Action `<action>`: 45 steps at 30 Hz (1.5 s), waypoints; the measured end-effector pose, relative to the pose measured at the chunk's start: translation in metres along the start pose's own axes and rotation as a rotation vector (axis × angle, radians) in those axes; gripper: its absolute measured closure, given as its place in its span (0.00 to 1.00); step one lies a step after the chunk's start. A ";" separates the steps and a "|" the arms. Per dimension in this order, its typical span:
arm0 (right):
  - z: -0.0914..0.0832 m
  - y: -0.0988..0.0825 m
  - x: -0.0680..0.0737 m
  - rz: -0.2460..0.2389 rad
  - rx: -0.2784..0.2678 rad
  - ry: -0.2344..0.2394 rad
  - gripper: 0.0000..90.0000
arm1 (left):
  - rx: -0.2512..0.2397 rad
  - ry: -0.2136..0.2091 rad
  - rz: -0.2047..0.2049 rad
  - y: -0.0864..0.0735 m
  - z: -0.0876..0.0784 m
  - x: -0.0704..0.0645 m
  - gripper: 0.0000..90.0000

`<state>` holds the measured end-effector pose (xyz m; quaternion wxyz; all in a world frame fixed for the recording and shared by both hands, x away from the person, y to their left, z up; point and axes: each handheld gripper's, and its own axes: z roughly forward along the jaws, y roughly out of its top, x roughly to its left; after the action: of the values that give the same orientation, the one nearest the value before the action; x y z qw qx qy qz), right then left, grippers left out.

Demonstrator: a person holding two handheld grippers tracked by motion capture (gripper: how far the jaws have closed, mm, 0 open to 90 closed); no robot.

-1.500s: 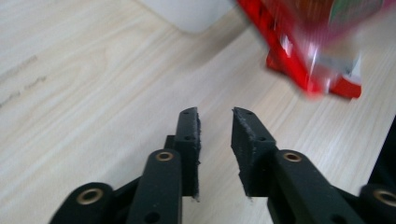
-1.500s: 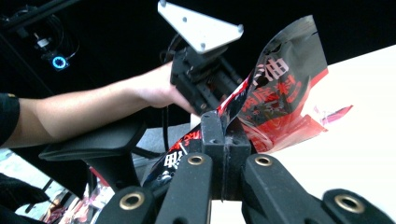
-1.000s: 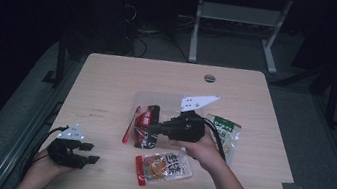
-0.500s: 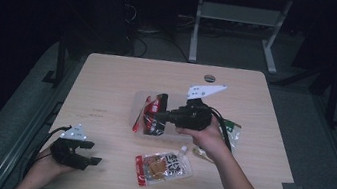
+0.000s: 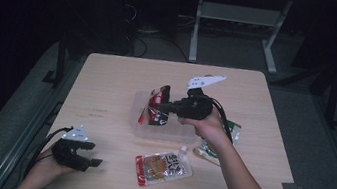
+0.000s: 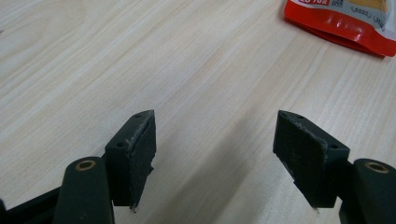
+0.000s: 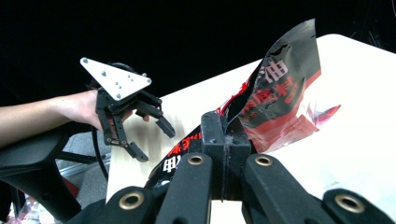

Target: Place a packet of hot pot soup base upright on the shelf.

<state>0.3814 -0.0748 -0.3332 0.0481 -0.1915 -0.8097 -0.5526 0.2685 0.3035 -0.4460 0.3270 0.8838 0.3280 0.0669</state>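
The high view is dim overall; the bench (image 5: 108,80) is the one evenly lit surface, pale against a near-black floor and background across the upper half of the frame; light seems to fall from above, since shadows under the things on it are short and soft; the picture is slightly grainy and soft, with fine print unreadable. The left gripper view is bright and sharp on the wood grain; the black jaws at the bottom cast soft, diffuse shadows; the red packet (image 6: 341,18) at the upper right carries a mild sheen. The right gripper view is contrasty; its upper part is pure black; the bench at the right is nearly blown out; the glossy black-and-red packet (image 7: 280,93) shows glare; the near jaws are a little soft.
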 end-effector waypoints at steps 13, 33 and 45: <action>0.006 -0.005 -0.014 0.027 0.036 -0.036 1.00 | 0.000 -0.005 -0.003 0.000 0.000 -0.001 0.33; 0.021 -0.011 -0.026 0.057 0.070 -0.050 1.00 | -0.001 -0.018 -0.014 0.000 0.002 -0.001 0.33; 0.043 -0.012 -0.041 0.093 0.093 -0.061 1.00 | 0.004 -0.028 -0.004 0.000 0.003 -0.001 0.33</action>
<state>0.4202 -0.0499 -0.3722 0.0577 -0.2432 -0.8258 -0.5055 0.2685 0.3015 -0.4485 0.3298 0.8846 0.3255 0.0532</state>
